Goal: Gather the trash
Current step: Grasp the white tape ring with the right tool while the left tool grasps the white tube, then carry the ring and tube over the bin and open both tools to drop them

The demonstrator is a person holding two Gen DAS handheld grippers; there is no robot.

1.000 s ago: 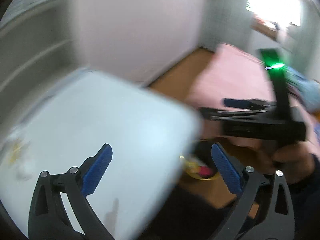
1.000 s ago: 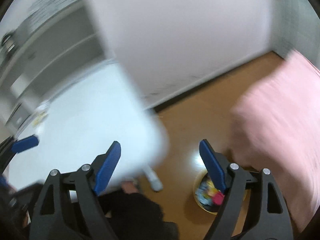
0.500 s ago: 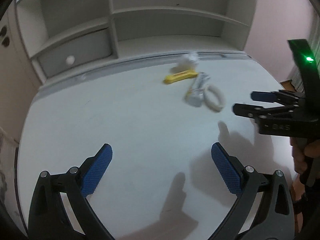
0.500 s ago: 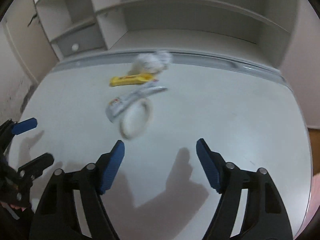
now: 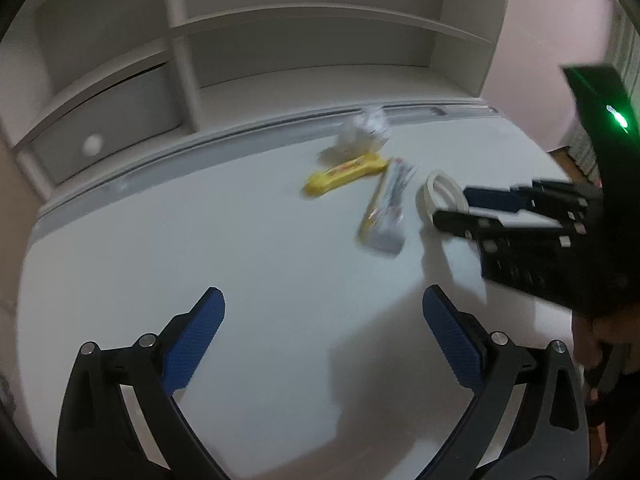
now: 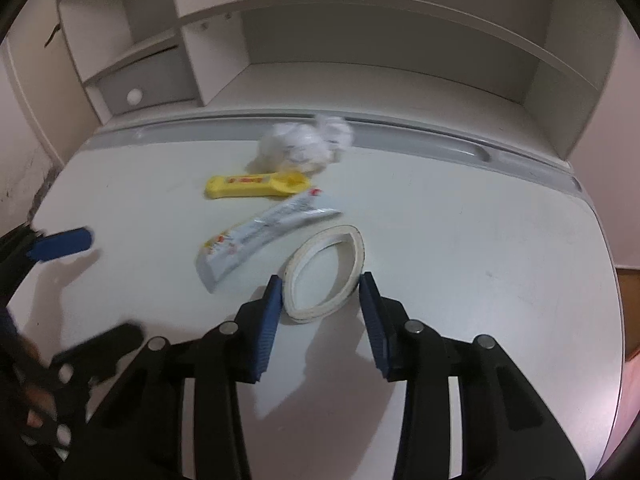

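Four pieces of trash lie on the white desk (image 6: pixel 480 240): a crumpled white tissue (image 6: pixel 304 144), a yellow wrapper (image 6: pixel 256 186), a silver wrapper (image 6: pixel 260 236) and a white tape ring (image 6: pixel 326 276). My right gripper (image 6: pixel 320 292) is open, its jaws on either side of the tape ring's near part, not closed on it. My left gripper (image 5: pixel 320 320) is open and empty over bare desk, well short of the trash. In the left wrist view the tissue (image 5: pixel 360 136), yellow wrapper (image 5: pixel 346 172), silver wrapper (image 5: pixel 386 212), tape ring (image 5: pixel 440 196) and right gripper (image 5: pixel 460 204) show.
A white shelf unit (image 6: pixel 360 40) with a small drawer (image 6: pixel 136 88) stands behind the desk. A grey groove (image 6: pixel 440 140) runs along the desk's back edge. Brown floor (image 6: pixel 630 312) shows past the desk's right edge.
Both grippers swung from the floor and bin to the desk. The right gripper then moved forward to the tape ring and narrowed its jaws around it. The left gripper came closer to the trash.
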